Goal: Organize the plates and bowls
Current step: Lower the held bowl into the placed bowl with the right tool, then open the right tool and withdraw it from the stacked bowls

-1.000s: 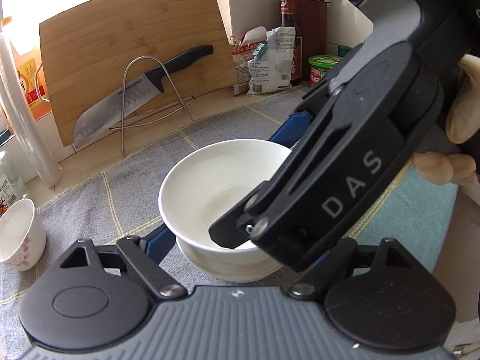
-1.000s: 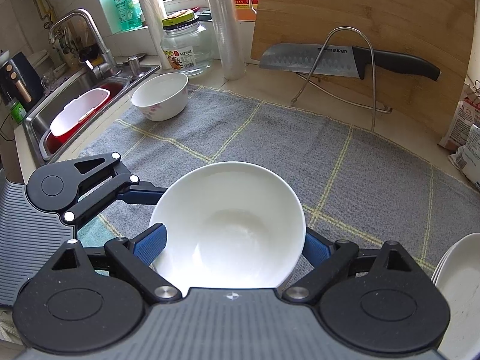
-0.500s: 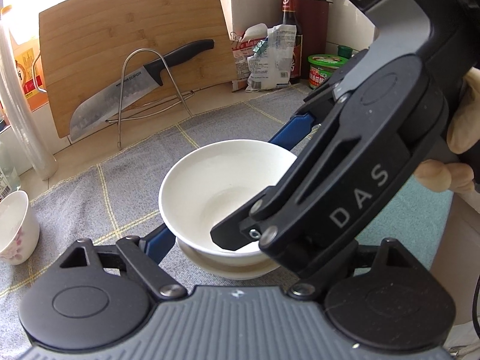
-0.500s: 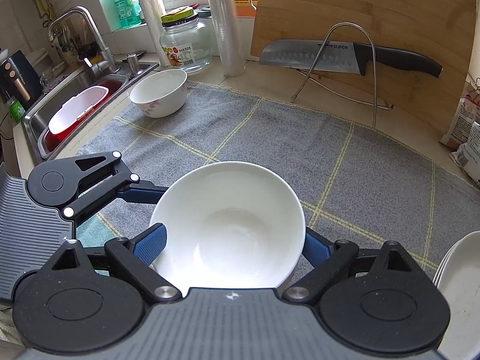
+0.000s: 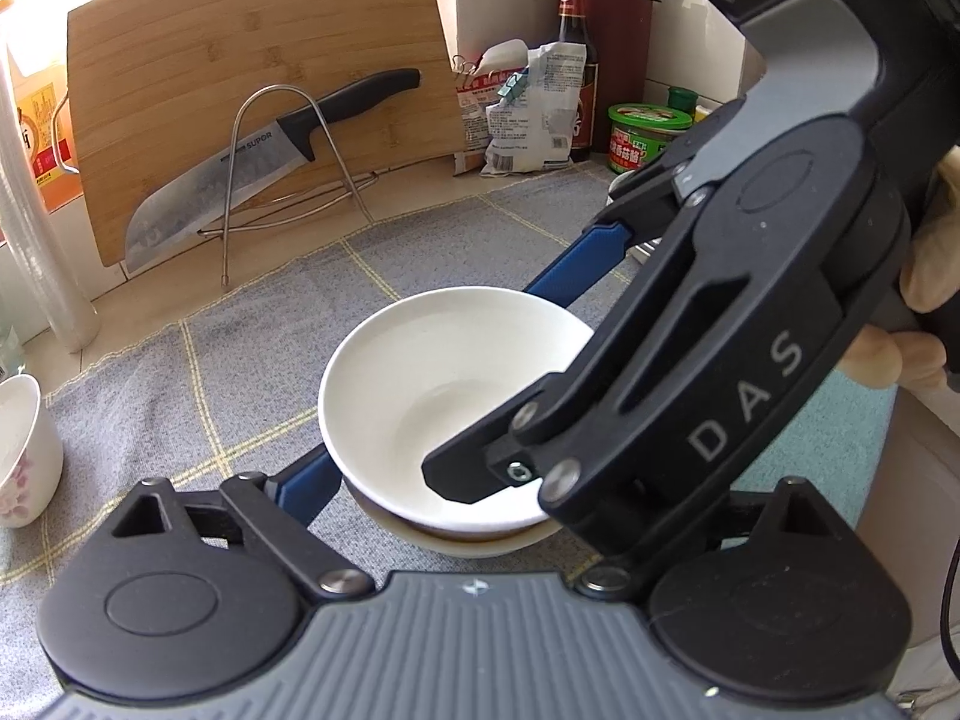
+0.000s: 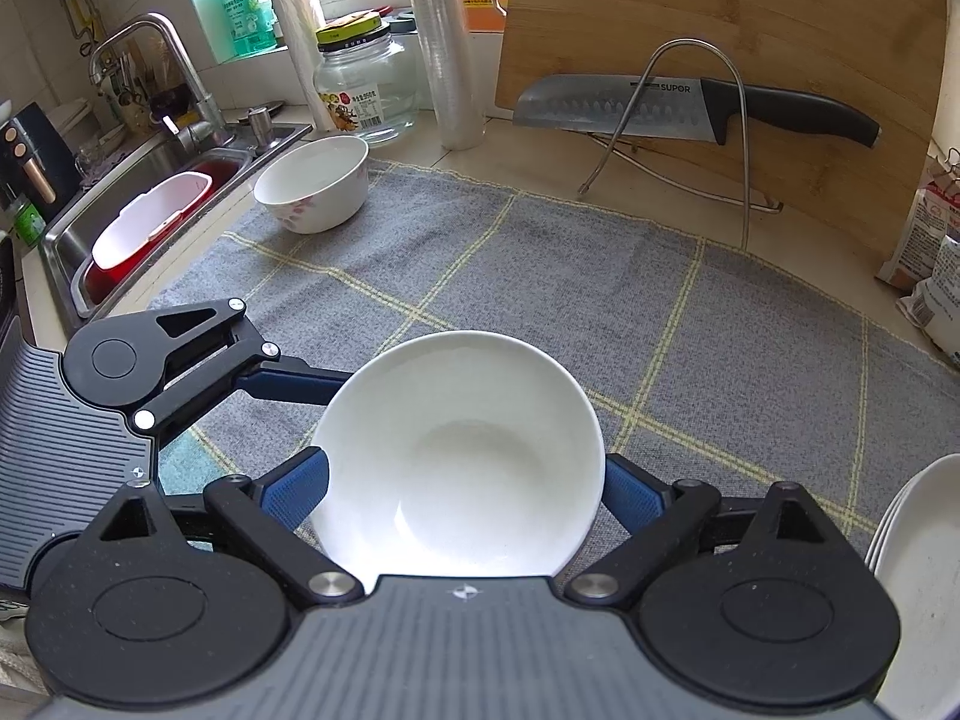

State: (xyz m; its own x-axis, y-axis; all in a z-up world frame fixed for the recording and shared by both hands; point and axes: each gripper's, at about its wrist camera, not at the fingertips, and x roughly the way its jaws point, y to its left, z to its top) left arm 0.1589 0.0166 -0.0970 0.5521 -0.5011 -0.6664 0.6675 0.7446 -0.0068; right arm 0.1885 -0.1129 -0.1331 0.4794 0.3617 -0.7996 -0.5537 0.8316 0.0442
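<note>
Left wrist view: the white bowl (image 5: 444,396) sits stacked on another bowl (image 5: 474,543), between the left gripper (image 5: 456,420)'s opening jaws.

Right wrist view: the right gripper (image 6: 462,480)'s jaws are opening around it. The flowered bowl (image 6: 312,183) far ahead still waits.

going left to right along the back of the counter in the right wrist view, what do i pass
faucet → glass jar → clear film roll → knife on its wire stand → food bags
</note>
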